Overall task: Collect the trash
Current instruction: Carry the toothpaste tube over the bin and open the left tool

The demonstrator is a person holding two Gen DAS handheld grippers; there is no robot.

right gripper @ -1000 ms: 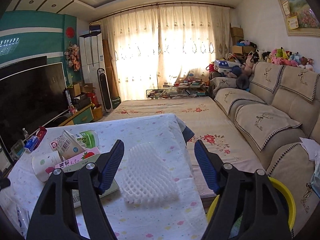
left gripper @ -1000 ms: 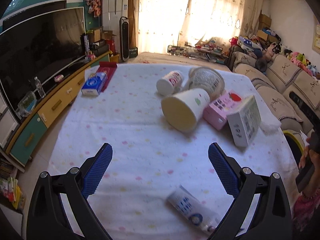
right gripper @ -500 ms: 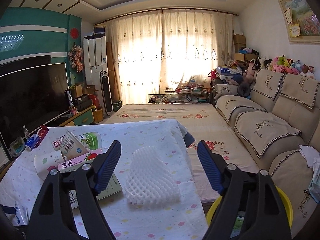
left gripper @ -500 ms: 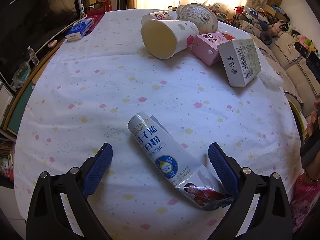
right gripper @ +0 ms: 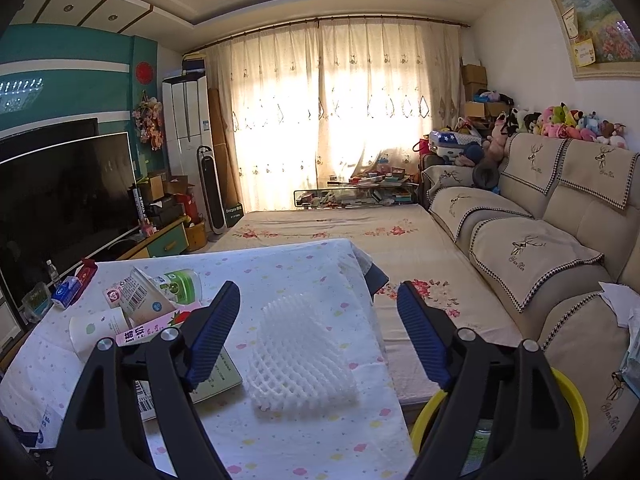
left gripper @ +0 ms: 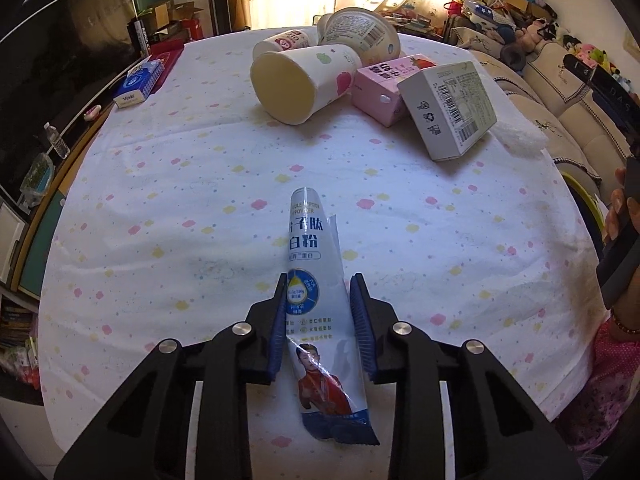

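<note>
The left gripper had just closed its fingers on the powder sachet, ready for binning; the right gripper stayed open above the foam net.

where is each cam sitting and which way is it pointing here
Left wrist: sits on the left gripper, angled down at the table; its jaws close around a white and blue powder sachet; a hand shows at the right edge.
Right wrist: sits on the right gripper, facing level across the room to the curtains; its jaws stand open above a white foam net sleeve, not touching it.
Shared: the spotted tablecloth, the pink strawberry carton and the foam sleeve.
</note>
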